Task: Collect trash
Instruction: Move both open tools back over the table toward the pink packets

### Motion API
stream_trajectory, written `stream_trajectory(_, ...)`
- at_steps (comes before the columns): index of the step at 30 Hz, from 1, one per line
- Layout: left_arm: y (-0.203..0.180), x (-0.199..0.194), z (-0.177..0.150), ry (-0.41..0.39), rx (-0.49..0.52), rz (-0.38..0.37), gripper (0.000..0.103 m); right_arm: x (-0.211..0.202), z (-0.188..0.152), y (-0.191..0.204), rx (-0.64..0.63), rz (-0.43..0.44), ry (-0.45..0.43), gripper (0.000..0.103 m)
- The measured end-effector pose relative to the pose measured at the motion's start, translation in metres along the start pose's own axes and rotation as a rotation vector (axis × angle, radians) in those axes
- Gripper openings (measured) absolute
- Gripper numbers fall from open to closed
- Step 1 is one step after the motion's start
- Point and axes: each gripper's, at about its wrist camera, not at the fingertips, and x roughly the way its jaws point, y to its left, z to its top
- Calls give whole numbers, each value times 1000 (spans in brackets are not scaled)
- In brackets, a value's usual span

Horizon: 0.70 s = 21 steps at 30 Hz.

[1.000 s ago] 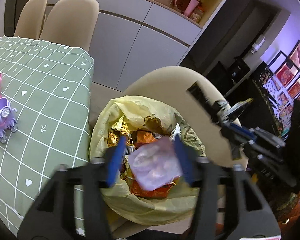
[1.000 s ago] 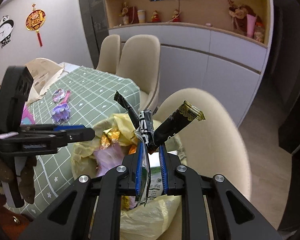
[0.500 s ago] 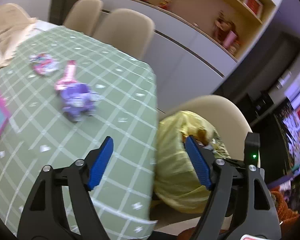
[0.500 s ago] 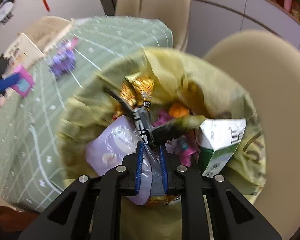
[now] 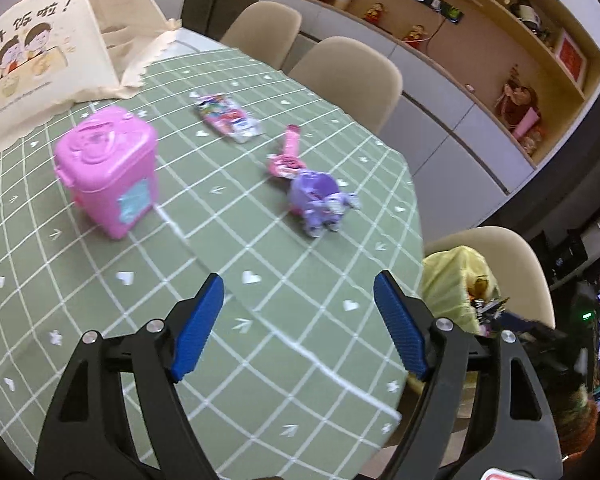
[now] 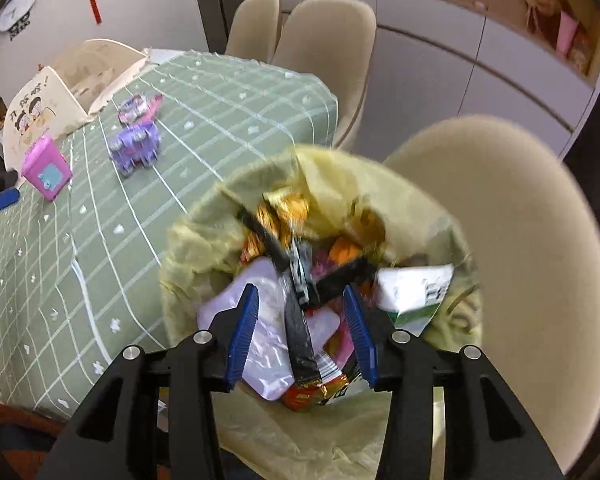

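A yellow trash bag (image 6: 340,184) full of wrappers sits on a beige chair (image 6: 540,240) beside the table; it also shows in the left wrist view (image 5: 448,280). My right gripper (image 6: 302,332) is open right above the bag. Black wrappers (image 6: 300,276) lie loose between its jaws on a pale plastic bag (image 6: 260,340). My left gripper (image 5: 298,328) is open and empty over the green checked tablecloth (image 5: 228,216). A colourful flat wrapper (image 5: 228,118) and a pink wrapper (image 5: 286,156) lie on the cloth further away.
A pink toy bin (image 5: 108,168) and a purple toy (image 5: 320,200) stand on the cloth. A cream printed bag (image 5: 40,60) is at the far left. Beige chairs (image 5: 348,76) and white cabinets (image 5: 452,128) lie behind the table.
My right gripper opened and let the black wrappers drop into the bag. My left gripper swung left, away from the bag, and now faces the table.
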Motion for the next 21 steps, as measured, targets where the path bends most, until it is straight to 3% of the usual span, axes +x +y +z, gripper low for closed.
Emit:
stream_trajectory(5, 21, 0, 10, 2, -4, 12, 74, -32, 36, 20, -71, 17, -117, 42)
stream_trajectory(11, 27, 16, 38, -11, 1, -36, 73, -27, 70, 42, -80, 104, -188, 42)
stream_trajectory(15, 4, 53, 65, 4, 73, -82, 73, -2, 102, 57, -18, 137, -228, 42)
stream_trajectory(21, -14, 136, 111, 59, 50, -19, 68, 38, 144, 70, 8, 147, -226, 42)
